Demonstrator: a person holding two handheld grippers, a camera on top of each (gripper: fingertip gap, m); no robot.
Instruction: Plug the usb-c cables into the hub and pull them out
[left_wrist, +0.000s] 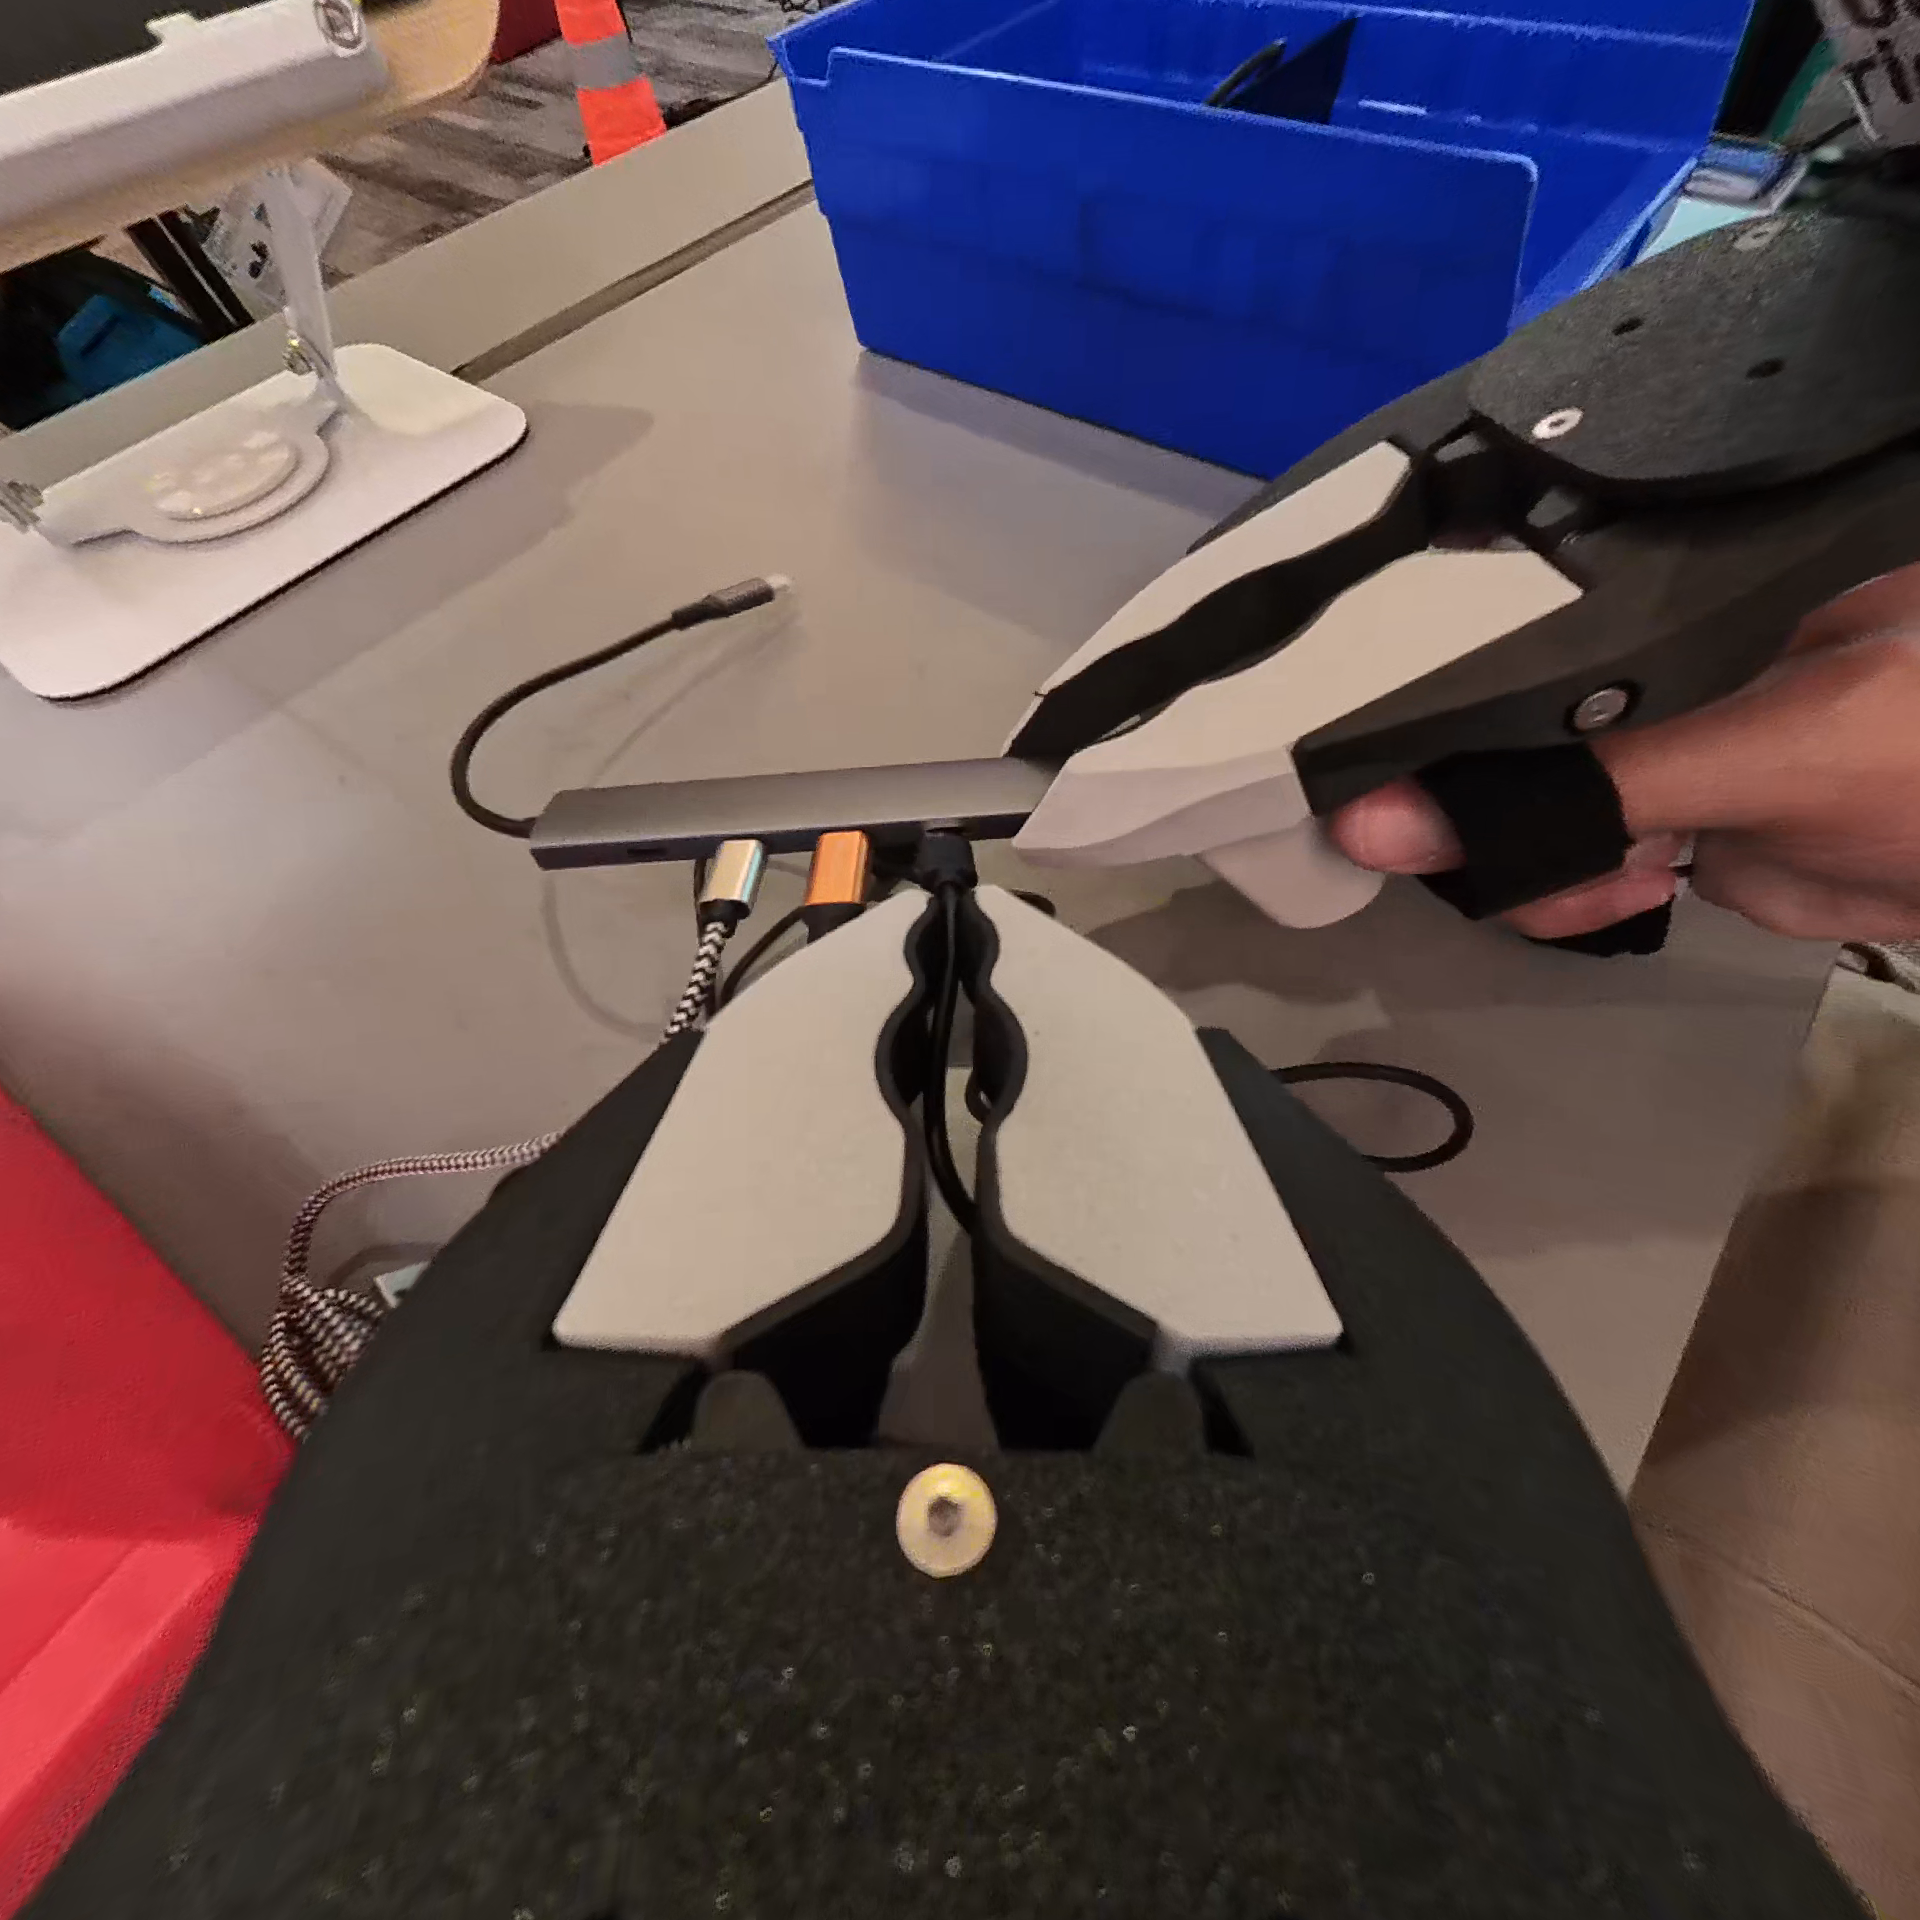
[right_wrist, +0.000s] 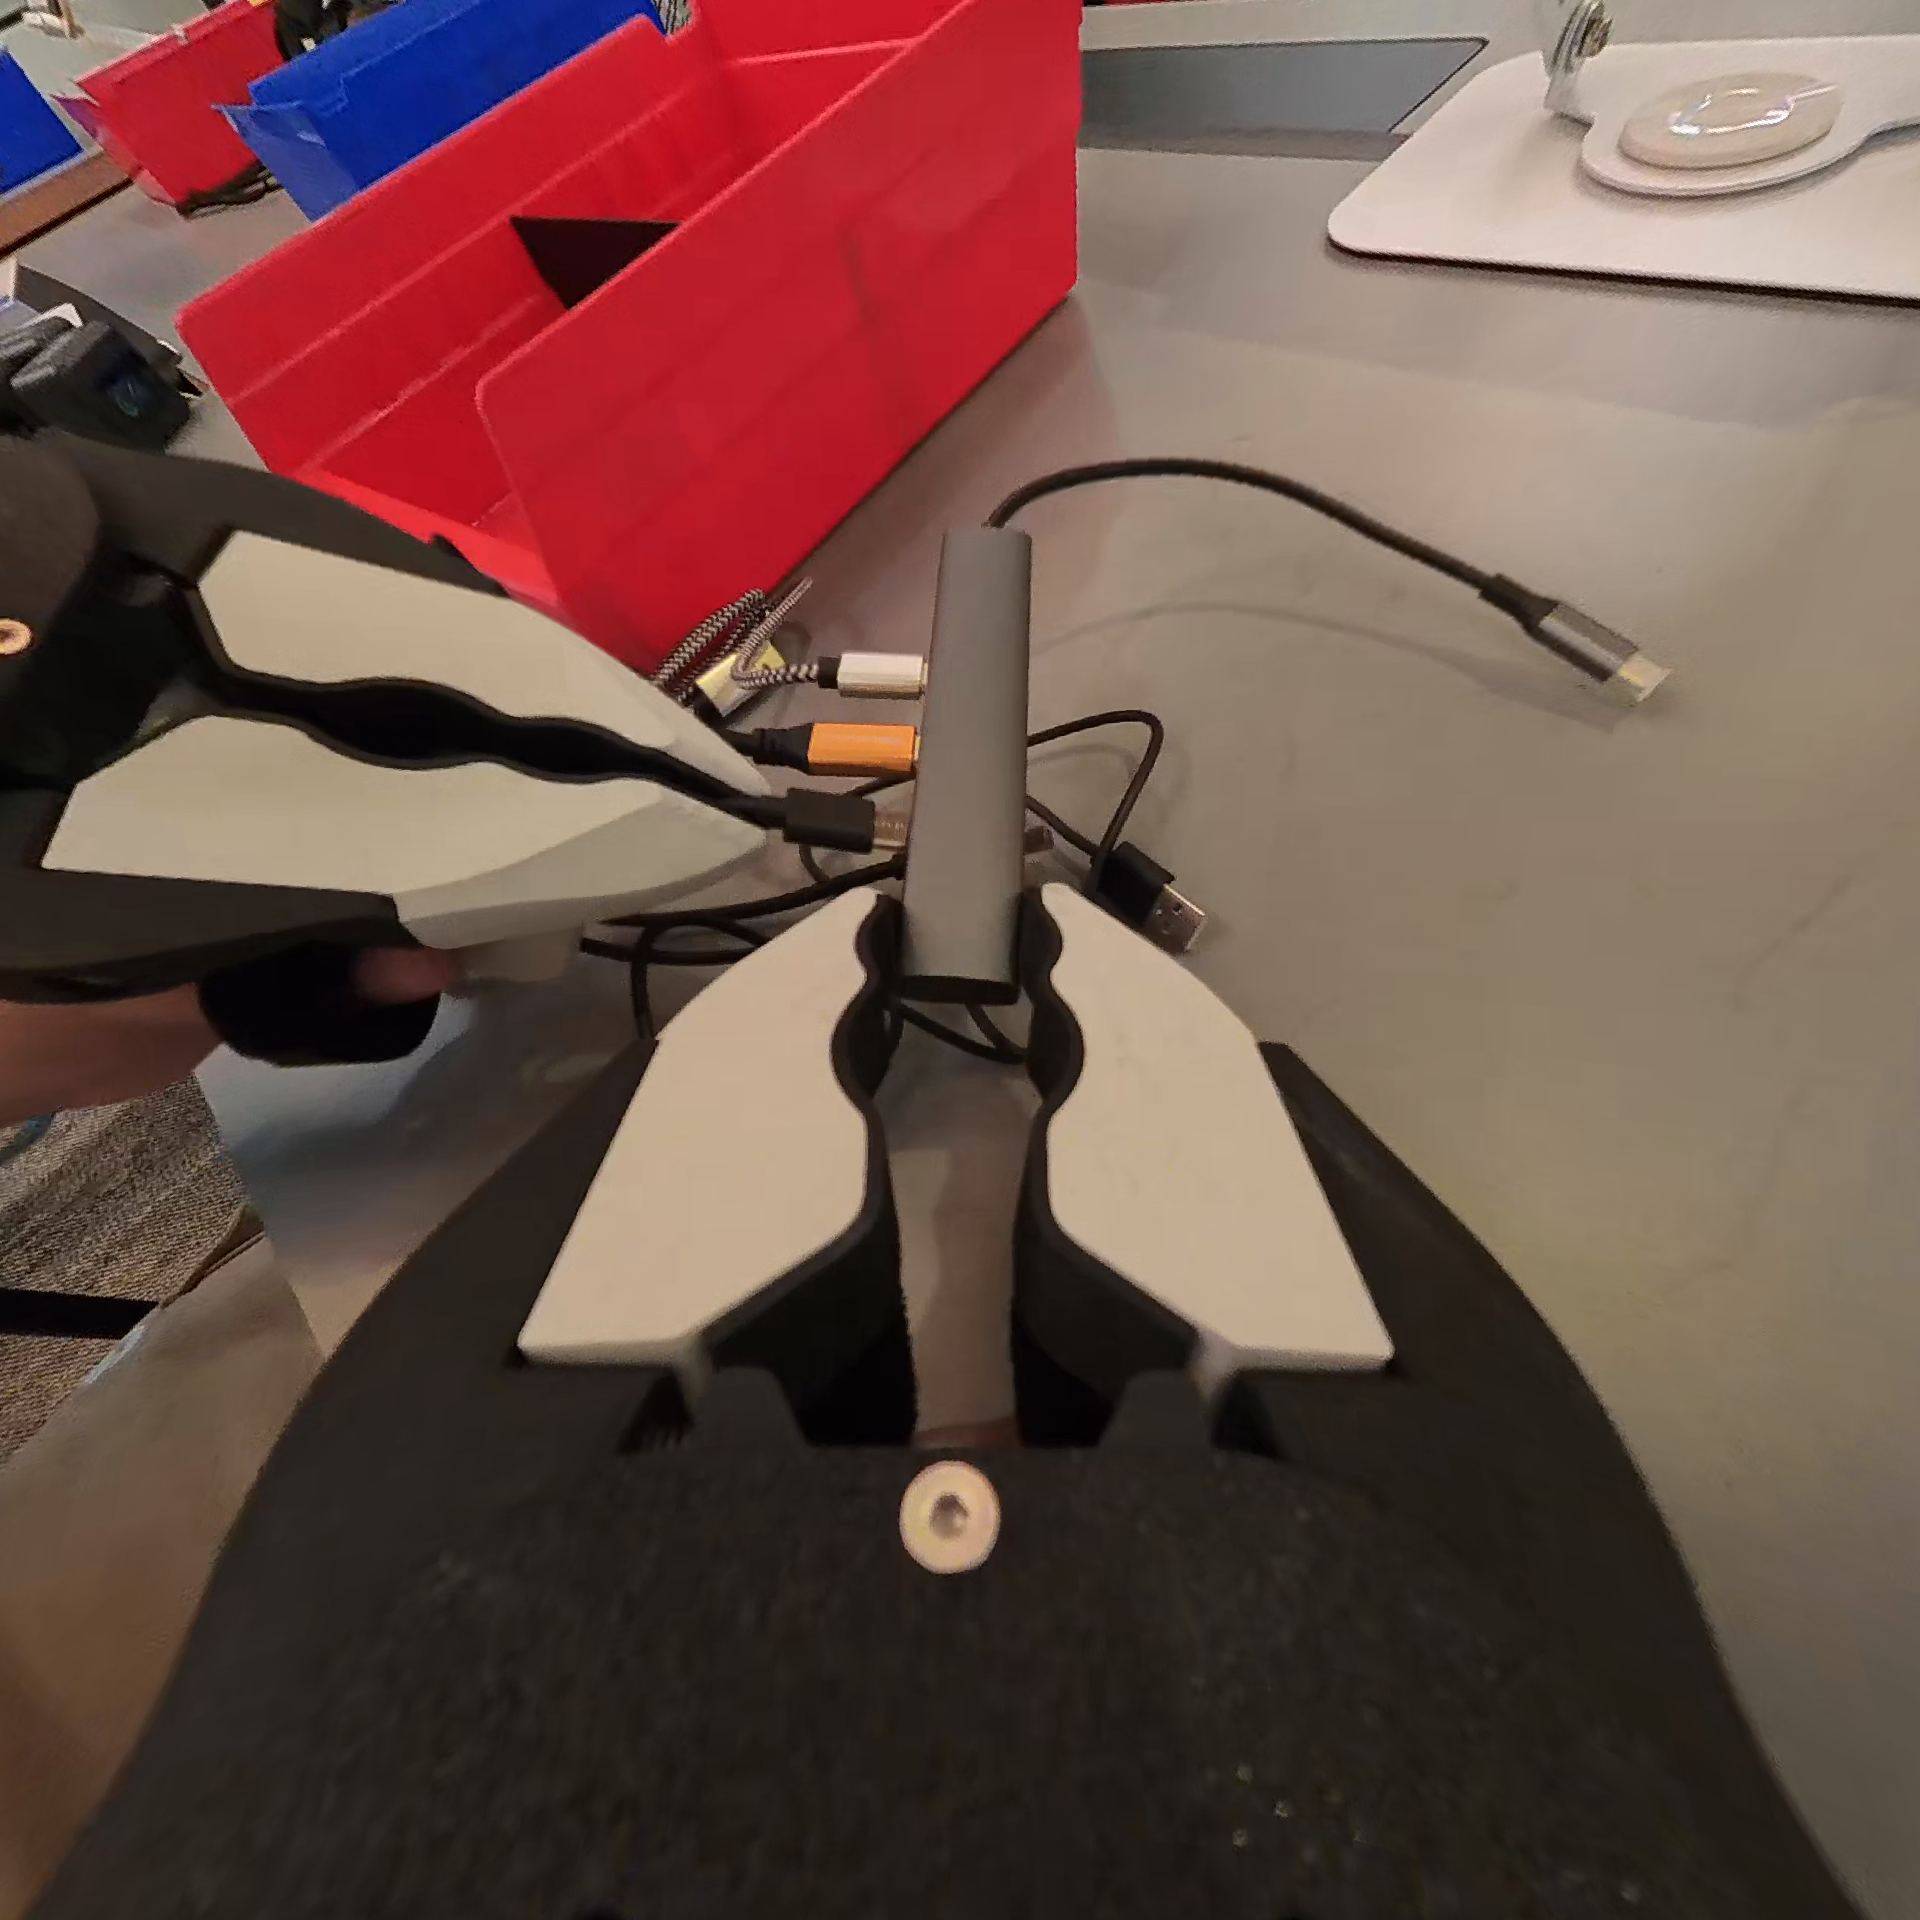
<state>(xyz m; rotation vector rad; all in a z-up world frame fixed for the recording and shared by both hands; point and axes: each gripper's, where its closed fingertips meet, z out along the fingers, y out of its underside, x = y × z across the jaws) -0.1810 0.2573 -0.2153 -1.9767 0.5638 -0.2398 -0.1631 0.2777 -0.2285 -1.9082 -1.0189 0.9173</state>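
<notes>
While the right gripper (right_wrist: 954, 914) clamps one end of the hub (right_wrist: 971, 748) between its nearly closed fingertips, the left gripper (left_wrist: 948, 894) is pinched tight on the black cable (left_wrist: 940, 1039) just behind its plug (right_wrist: 828, 818), which sits at the hub's long side with a little metal showing between plug and hub. The hub is held just above the desk (right_wrist: 1455, 935), near its middle, level and lengthwise away from the right gripper. Two more plugs are in the same side: an orange one (right_wrist: 864, 749) next to the black, then a silver one (right_wrist: 881, 674) with a braided cable (left_wrist: 322, 1309) that trails toward the desk's near-left edge. The hub's own lead (right_wrist: 1299, 520) curves off its far end and lies on the desk, its connector (right_wrist: 1600, 657) free. A loose black USB-A plug (right_wrist: 1169, 902) rests on the desk beside the hub. A red bin (right_wrist: 727, 343) stands just left of the cables, a blue bin (left_wrist: 1195, 270) farther back, and a white stand (left_wrist: 260, 488) toward the far-left corner
</notes>
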